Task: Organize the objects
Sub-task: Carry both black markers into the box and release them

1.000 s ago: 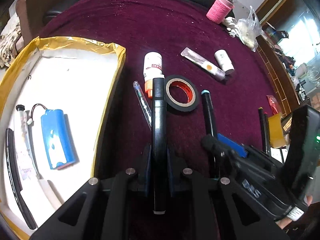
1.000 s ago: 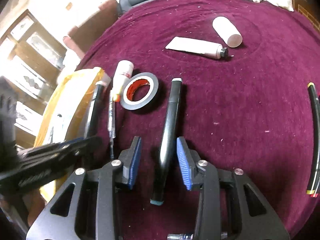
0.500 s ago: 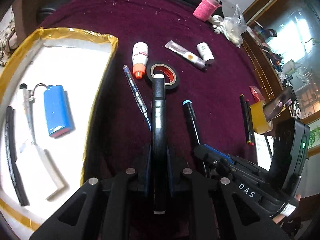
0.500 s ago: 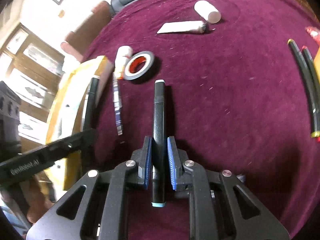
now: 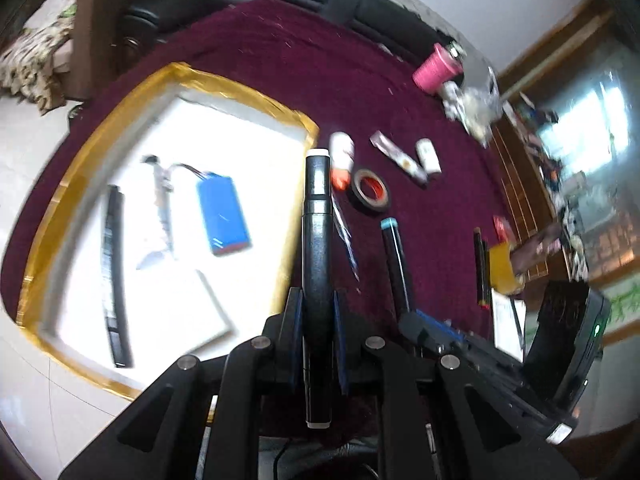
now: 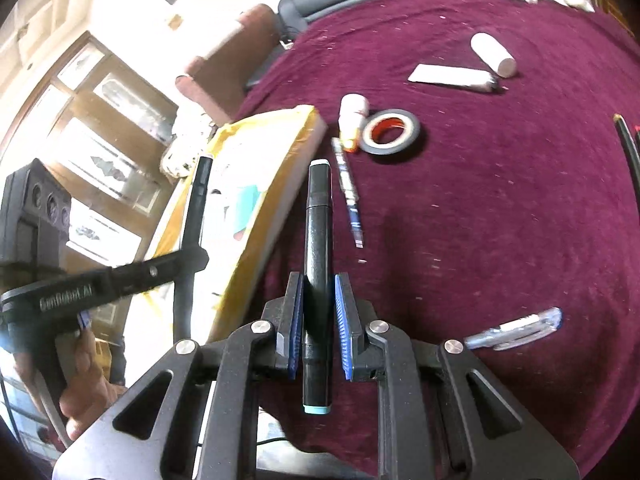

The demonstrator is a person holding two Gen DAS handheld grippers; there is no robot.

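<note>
My left gripper (image 5: 317,320) is shut on a black marker with white end caps (image 5: 317,240), held in the air by the right edge of the gold-rimmed white tray (image 5: 280,114). My right gripper (image 6: 318,312) is shut on a black marker with teal end caps (image 6: 318,232), lifted above the maroon cloth; that marker also shows in the left wrist view (image 5: 394,256). The left gripper and its marker (image 6: 192,216) show at the left of the right wrist view, over the tray (image 6: 276,128). The tray holds a blue battery pack (image 5: 223,216) and a black strip (image 5: 112,280).
On the cloth lie a black tape roll (image 6: 390,132), a white bottle with orange cap (image 6: 352,120), a blue pen (image 6: 348,192), a flat tube (image 6: 452,78), a white cylinder (image 6: 492,54) and a clear pen (image 6: 516,328). Black sticks (image 5: 480,264) and a yellow block (image 5: 502,268) lie right.
Both grippers have risen with their markers. The right gripper closed on the teal-capped marker and lifted it off the cloth. The left gripper has swung left towards the tray.
</note>
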